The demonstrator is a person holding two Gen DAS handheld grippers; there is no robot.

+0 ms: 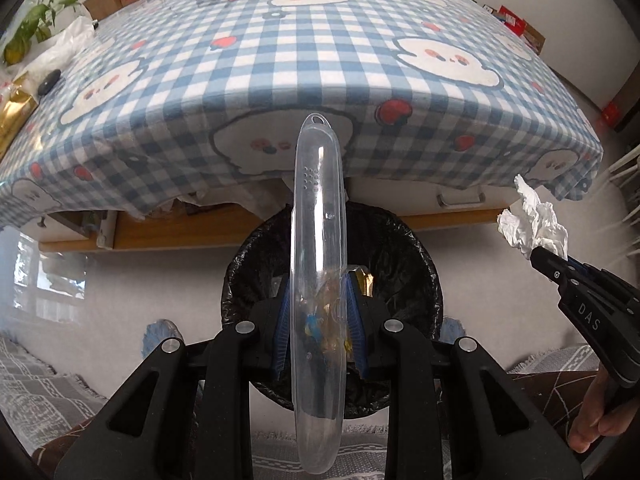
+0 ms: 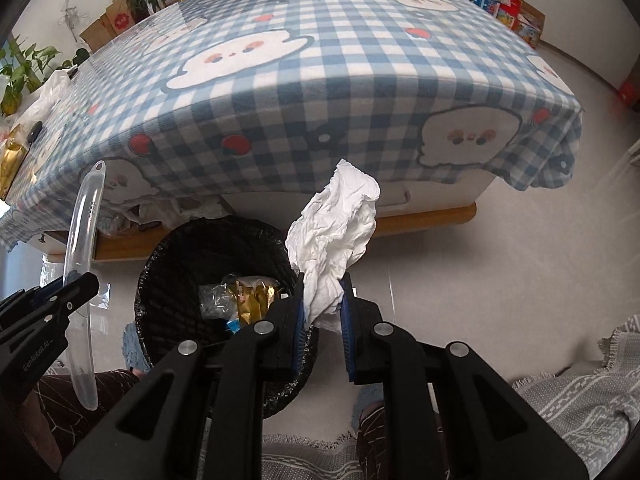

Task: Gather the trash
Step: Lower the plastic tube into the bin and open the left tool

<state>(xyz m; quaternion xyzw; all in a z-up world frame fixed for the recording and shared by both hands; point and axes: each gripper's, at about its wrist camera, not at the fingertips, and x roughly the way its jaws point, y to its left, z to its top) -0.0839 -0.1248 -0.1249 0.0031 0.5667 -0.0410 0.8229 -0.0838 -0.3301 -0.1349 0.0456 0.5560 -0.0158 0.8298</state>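
Note:
My left gripper (image 1: 318, 304) is shut on a long clear plastic case (image 1: 318, 216) and holds it upright above a black-lined trash bin (image 1: 416, 264). The case also shows in the right wrist view (image 2: 82, 240). My right gripper (image 2: 322, 300) is shut on a crumpled white tissue (image 2: 336, 224), just right of the bin (image 2: 176, 256) and above its rim. The bin holds gold wrappers (image 2: 250, 292) and clear plastic scraps. In the left wrist view the right gripper (image 1: 538, 256) holds the tissue (image 1: 532, 220) at the right.
A table with a blue checked cloth (image 1: 280, 60) stands just behind the bin; its cloth edge hangs over. A white bag and a gold packet (image 1: 14, 112) lie at the table's left end. Patterned grey rug (image 2: 580, 400) covers the floor nearby.

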